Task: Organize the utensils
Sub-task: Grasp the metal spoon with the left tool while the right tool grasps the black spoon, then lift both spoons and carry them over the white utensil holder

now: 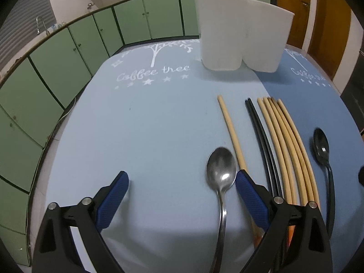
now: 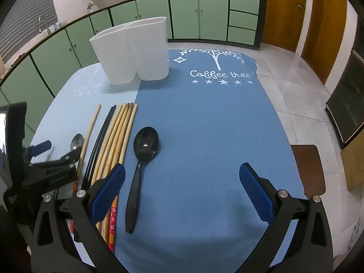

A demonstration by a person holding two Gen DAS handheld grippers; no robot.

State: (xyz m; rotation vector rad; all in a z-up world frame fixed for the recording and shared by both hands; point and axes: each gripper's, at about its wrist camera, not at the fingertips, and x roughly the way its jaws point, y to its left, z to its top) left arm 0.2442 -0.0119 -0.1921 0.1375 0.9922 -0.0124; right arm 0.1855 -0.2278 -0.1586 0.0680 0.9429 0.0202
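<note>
Two spoons: a steel spoon and a black spoon, bowls toward the white holder; one lone chopstick, two black chopsticks. Left gripper and right gripper are spread wide.

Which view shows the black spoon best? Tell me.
The right wrist view: the black spoon lies whole, bowl to handle end, on the dark blue mat. The left wrist view catches it at the right edge, its handle partly hidden behind the gripper.

I read "Coffee tree" in white script on the light blue mat and the darker blue mat.
</note>
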